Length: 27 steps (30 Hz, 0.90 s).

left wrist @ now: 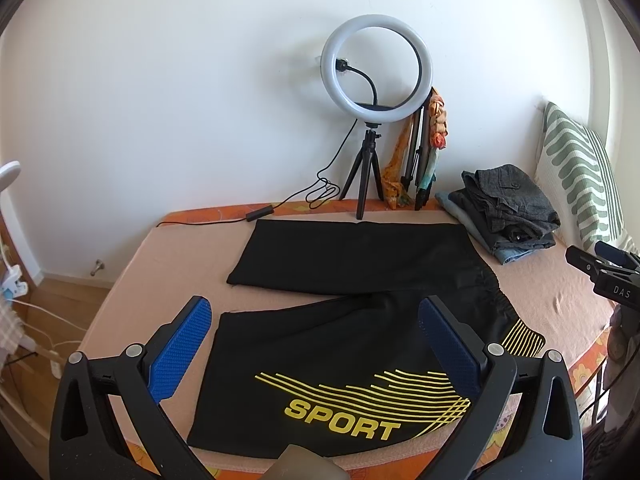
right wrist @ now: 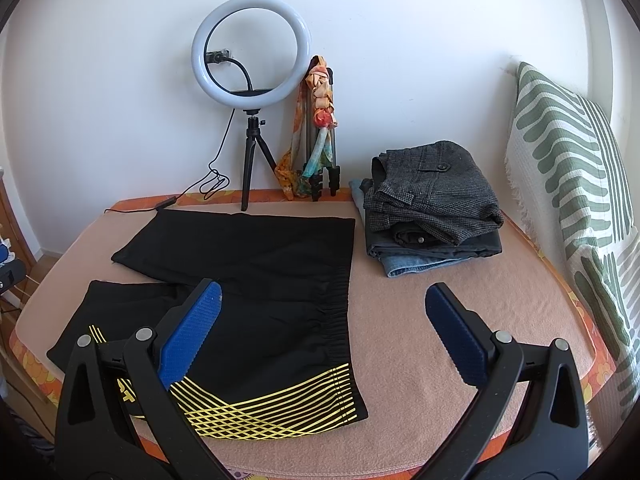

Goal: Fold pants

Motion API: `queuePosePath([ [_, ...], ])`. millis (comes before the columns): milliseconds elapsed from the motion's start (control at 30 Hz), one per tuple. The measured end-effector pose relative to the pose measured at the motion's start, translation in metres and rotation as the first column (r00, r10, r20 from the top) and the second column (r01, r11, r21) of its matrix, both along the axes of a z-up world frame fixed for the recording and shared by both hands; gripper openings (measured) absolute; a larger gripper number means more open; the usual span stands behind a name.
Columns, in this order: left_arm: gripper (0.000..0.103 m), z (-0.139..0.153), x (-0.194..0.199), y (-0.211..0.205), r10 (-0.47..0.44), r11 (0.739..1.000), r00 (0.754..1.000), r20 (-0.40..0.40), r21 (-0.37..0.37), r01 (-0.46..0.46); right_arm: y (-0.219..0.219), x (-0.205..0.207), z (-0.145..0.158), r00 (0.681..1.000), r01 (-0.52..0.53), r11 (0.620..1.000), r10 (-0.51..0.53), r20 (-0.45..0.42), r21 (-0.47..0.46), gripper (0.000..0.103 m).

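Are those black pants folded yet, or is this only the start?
Only the start. The black pants lie spread flat on the bed, legs apart, no fold made. Nothing is in hand: the left gripper and right gripper hover open above them. A pile of folded clothes sits beside them. All folding remains.

Bare blanket [right wrist: 460, 276] right of the pants [right wrist: 260, 264]; folded clothes pile [right wrist: 432, 208] and ring light [right wrist: 250, 48] crowd the far edge.

black pants [left wrist: 352, 332] [right wrist: 256, 292] lie flat and unfolded on the bed, legs spread apart toward 9 o'clock, gathered elastic waistband toward 3 o'clock. the near leg, at 6 o'clock, carries yellow curved stripes and the word "sport"; the far leg is plain.
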<state>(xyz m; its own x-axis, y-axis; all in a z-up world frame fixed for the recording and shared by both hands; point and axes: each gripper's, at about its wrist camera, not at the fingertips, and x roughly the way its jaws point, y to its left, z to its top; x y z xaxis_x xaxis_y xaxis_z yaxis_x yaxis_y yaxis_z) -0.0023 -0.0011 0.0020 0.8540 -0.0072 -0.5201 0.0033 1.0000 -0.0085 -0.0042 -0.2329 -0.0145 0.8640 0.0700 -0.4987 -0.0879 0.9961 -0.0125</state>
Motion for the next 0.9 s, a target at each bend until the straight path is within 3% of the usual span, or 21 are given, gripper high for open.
queuePosePath([
  [400, 0.102, -0.001, -0.002, 0.002, -0.002, 1.000, 1.000, 0.007, -0.002, 0.002, 0.000, 0.000, 0.002, 1.000, 0.000, 1.000, 0.000, 0.000, 0.001, 0.103],
  [733, 0.102, -0.010, 0.019, 0.024, 0.013, 1.000, 0.998, -0.054, -0.026, -0.014, 0.000, 0.009, 0.005, 1.000, -0.012, 1.000, 0.012, -0.012, 0.029, 0.103],
  [900, 0.102, -0.014, 0.019, 0.042, -0.060, 0.996, 0.998, -0.037, -0.072, 0.057, -0.002, 0.010, 0.001, 0.999, -0.038, 0.999, 0.038, -0.005, 0.007, 0.103],
])
